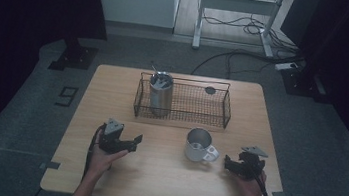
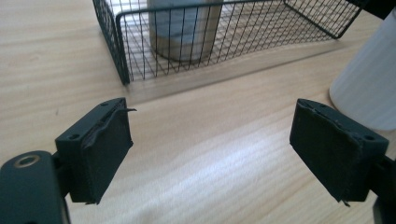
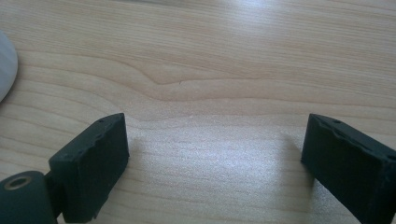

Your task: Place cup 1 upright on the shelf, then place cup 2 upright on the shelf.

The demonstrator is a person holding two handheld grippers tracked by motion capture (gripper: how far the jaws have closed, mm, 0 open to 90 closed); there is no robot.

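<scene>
From the high view we see the mug (image 1: 200, 145) standing upright on the worktop (image 1: 162, 177), just in front of the wire basket (image 1: 183, 100), its handle turned toward the right gripper (image 1: 229, 164), which lies close beside it; the left gripper (image 1: 136, 140) sits well off to the mug's other side, and neither touches anything. A tall steel tumbler (image 1: 160, 94) with a utensil in it stands inside the basket at its left end. The risk we judge here is a careless approach — a gripper coming in low from the right could catch the handle and spin or tip the mug before the jaws are round it. In the left gripper view the jaws stand apart with bare wood between them, so this gripper holds nothing; the basket's corner (image 2: 122, 70) lies straight ahead and the mug's pale wall (image 2: 369, 84) is at the right edge. A reach straight forward would run into the wire rather than the mug, and a sideways sweep could push the mug along the worktop. In the right gripper view the jaws are likewise spread wide and empty over the wood grain, with a sliver of the mug (image 3: 5, 65) at the far left — the gripper is not lined up with it, so closing from here would grip air or clip the rim.
</scene>
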